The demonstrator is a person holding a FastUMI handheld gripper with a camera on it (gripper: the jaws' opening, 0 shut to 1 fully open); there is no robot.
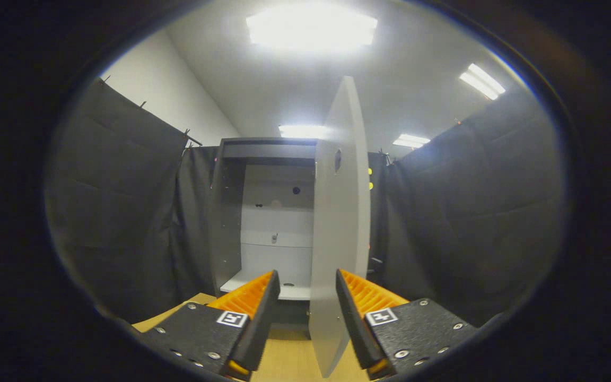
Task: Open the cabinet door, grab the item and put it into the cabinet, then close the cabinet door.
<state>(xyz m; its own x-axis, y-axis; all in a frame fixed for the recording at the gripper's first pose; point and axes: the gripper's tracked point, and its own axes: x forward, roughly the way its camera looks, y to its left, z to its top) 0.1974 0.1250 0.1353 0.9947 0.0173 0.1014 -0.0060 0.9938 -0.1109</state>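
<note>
Wide apart, my jaws point(301, 297) straddle the edge of the open door point(340, 223), which stands between them near the right finger; cabinet point(263, 212) beyond stands open on the bench point(284, 361).

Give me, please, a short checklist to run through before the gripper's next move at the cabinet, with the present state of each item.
1. Cabinet door swung open: ok, it stands edge-on toward the camera.
2. Gripper fingers apart: ok, open, with the door's free edge between them.
3. Fingers pressing on the door: cannot tell; a gap shows beside the left one.
4. Room inside the cabinet: ok, the bottom shelf looks bare.
5. Item in hand: not ok, nothing is held.
6. Wooden tabletop beneath the fingers free: ok.
</note>
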